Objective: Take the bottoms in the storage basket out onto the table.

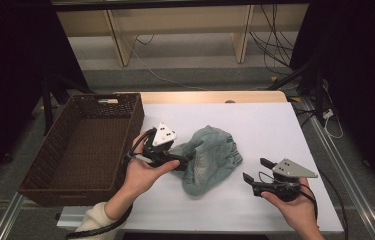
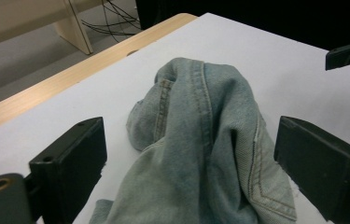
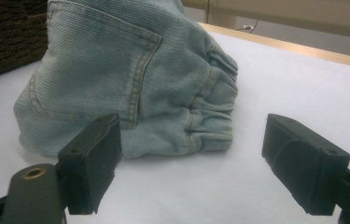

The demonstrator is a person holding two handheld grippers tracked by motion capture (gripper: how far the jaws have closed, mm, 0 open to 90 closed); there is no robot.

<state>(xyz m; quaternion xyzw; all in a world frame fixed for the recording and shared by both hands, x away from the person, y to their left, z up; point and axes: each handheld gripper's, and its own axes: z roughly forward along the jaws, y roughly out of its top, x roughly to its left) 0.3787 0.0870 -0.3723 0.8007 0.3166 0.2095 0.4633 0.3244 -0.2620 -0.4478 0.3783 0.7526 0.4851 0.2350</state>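
Denim shorts (image 1: 210,159) are seen bunched near the middle of the white table (image 1: 275,125), to the right of the wicker basket (image 1: 82,145). The left gripper (image 1: 182,162) is pushed against the heap, its jaws spread with cloth between them but not pinched. The right gripper (image 1: 255,170) is held apart to the right, jaws spread and empty. A back pocket (image 3: 102,60) is revealed in the right gripper view.
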